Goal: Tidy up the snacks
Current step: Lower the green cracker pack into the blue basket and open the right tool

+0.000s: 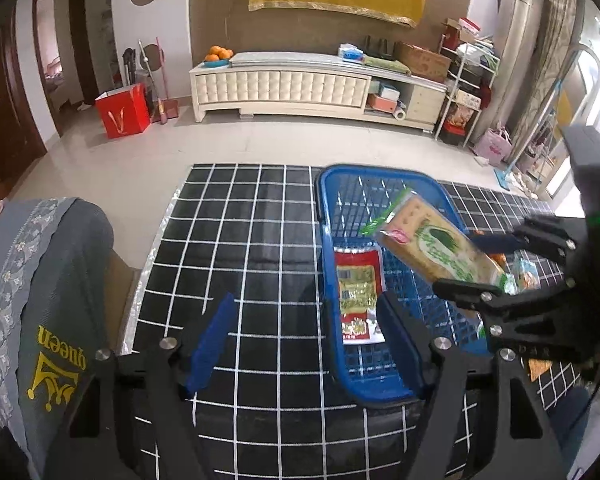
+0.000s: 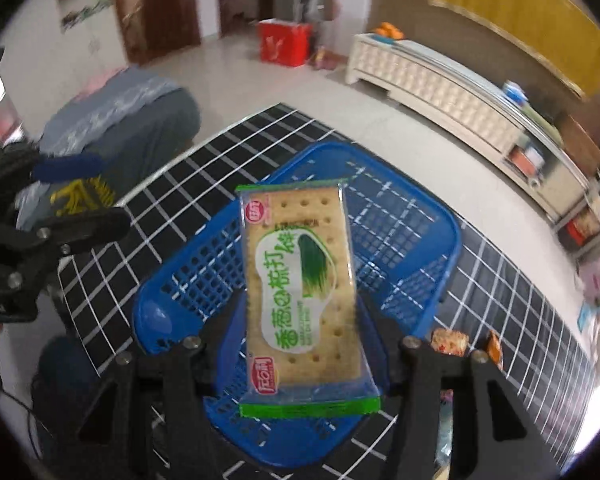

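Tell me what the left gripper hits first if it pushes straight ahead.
Probably the checked tablecloth: the left gripper has open jaws, with the blue basket by its right finger. Depth is unclear.

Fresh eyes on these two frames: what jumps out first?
The green-edged cracker packet, gripped by the right gripper and held above the blue basket, dominates the right wrist view. In the left wrist view, a red snack packet already lies in that basket on the black grid tablecloth, with the left gripper open at the basket's near left rim.
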`<action>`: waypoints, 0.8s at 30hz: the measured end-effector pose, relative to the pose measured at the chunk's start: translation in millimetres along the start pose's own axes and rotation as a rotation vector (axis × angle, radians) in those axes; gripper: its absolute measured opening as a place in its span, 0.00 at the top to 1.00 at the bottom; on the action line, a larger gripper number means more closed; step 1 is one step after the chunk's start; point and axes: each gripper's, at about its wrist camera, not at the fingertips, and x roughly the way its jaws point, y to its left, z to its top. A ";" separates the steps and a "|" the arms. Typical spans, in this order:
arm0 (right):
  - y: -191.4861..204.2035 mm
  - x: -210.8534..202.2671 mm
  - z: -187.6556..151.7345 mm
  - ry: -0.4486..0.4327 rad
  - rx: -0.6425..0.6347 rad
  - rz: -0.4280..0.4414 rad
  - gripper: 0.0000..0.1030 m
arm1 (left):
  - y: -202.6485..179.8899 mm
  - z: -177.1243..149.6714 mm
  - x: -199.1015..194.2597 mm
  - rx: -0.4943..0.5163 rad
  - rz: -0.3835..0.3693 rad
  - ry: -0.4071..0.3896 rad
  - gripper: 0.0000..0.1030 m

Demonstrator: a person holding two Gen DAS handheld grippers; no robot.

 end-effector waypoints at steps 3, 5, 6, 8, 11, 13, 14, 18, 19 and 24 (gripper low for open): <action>7.0 10.9 -2.2 0.027 -0.124 0.034 0.43 | -2.2 -9.2 7.9 0.024 -0.011 0.022 0.31; 11.5 16.6 -6.3 0.033 -0.211 0.052 0.43 | -4.6 -12.9 14.9 0.041 -0.024 0.040 0.31; 13.4 20.6 -7.9 0.043 -0.251 0.072 0.43 | -4.6 -14.4 18.4 0.047 -0.031 0.047 0.31; 14.9 27.3 -9.3 0.066 -0.298 0.102 0.43 | -3.9 -17.2 25.7 0.046 -0.032 0.058 0.31; 12.7 36.9 -5.8 0.097 -0.341 0.157 0.43 | 1.0 -19.8 35.9 0.017 -0.028 0.078 0.31; 14.4 44.0 -5.1 0.117 -0.375 0.182 0.43 | 1.8 -21.5 39.3 0.005 -0.028 0.085 0.31; 16.8 47.1 -6.9 0.129 -0.395 0.184 0.43 | 2.9 -22.0 40.2 0.001 -0.028 0.085 0.31; 16.2 58.2 -16.7 0.178 -0.451 0.178 0.43 | 4.1 -24.2 41.7 -0.007 -0.029 0.093 0.31; 15.7 59.3 -18.7 0.190 -0.456 0.193 0.44 | 4.1 -24.3 41.5 -0.009 -0.031 0.094 0.31; 14.2 54.9 -20.5 0.207 -0.464 0.220 0.43 | -3.6 -24.0 39.0 0.002 -0.047 0.094 0.31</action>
